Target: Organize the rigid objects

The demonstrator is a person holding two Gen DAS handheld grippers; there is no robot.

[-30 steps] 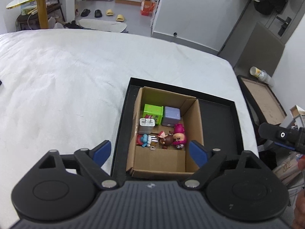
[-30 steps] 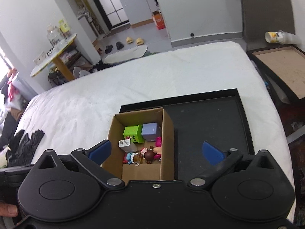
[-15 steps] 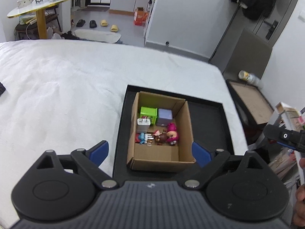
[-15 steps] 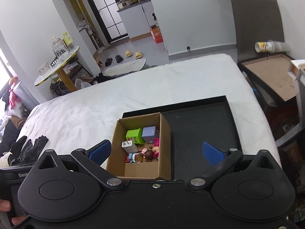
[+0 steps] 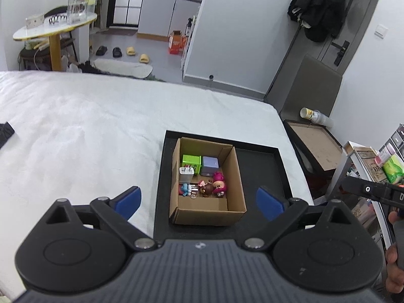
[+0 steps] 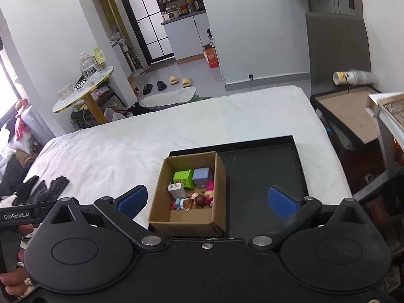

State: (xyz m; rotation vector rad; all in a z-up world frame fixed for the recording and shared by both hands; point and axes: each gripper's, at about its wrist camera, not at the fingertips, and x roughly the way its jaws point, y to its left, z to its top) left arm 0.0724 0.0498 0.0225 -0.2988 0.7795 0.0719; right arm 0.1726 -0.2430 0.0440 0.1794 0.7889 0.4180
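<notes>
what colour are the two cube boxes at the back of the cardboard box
One green cube, one lilac cube; clearest in the left wrist view.

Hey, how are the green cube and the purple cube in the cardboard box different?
The bright green cube bears dark printed marks on its front; the pale purple cube looks plain. The green one sits left, beside the white charger plug; the purple sits right. Both are similar-sized and rest side by side at the box's far end.

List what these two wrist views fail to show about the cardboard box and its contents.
- Near inside floor of the brown cardboard box: hidden by its front wall, left wrist view.
- Small clear item among the toy figures: too small to identify, right wrist view.
- Pink figure: partly hidden by the box's right wall, right wrist view.
</notes>
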